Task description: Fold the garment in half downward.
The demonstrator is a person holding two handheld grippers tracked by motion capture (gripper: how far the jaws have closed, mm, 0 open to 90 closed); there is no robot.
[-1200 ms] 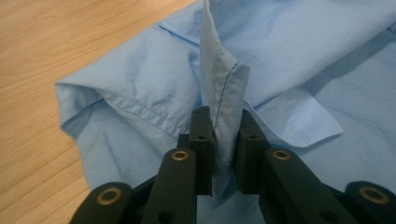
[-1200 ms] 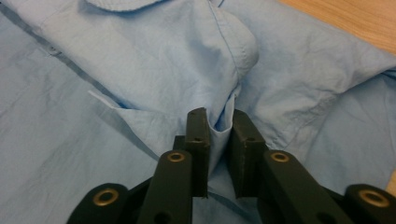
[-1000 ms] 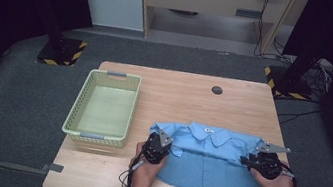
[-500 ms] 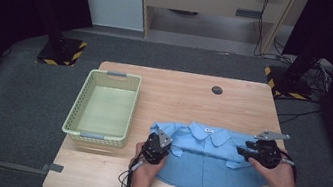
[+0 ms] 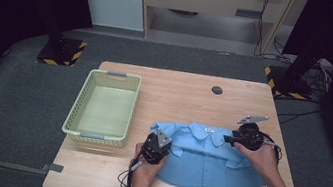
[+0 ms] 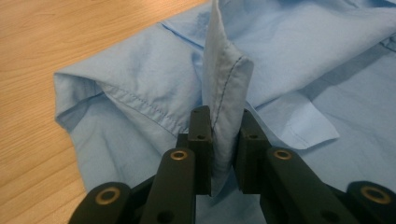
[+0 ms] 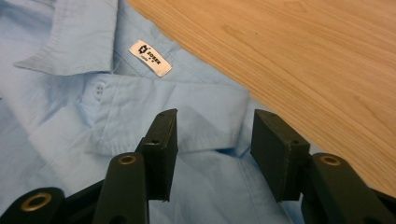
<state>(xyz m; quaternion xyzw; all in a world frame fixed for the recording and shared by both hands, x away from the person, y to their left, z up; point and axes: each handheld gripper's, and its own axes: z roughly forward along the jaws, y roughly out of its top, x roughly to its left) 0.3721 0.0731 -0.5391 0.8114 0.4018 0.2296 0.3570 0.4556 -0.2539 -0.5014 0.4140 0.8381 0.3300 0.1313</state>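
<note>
A light blue shirt point(image 5: 205, 155) lies spread on the wooden table point(image 5: 180, 90), collar toward the far side. My left gripper point(image 5: 164, 143) sits at the shirt's left edge. In the left gripper view it point(image 6: 223, 116) is shut on an upright fold of the shirt point(image 6: 140, 84). My right gripper point(image 5: 226, 139) hovers over the shirt's right shoulder, pointing left. In the right gripper view it point(image 7: 215, 123) is open after its jaws have just been opening. Nothing is between them, and the shirt point(image 7: 70, 107) with its white neck label point(image 7: 150, 57) lies below.
A pale green plastic basket point(image 5: 97, 135) stands on the table's left side, close to my left hand. A small black round disc point(image 5: 216, 90) lies near the far edge. Bare wood stretches beyond the collar. Dark floor surrounds the table.
My right gripper has moved left and away from the near edge, from the shirt's right edge to over its shoulder, and its jaws have opened. The left gripper has kept still.
</note>
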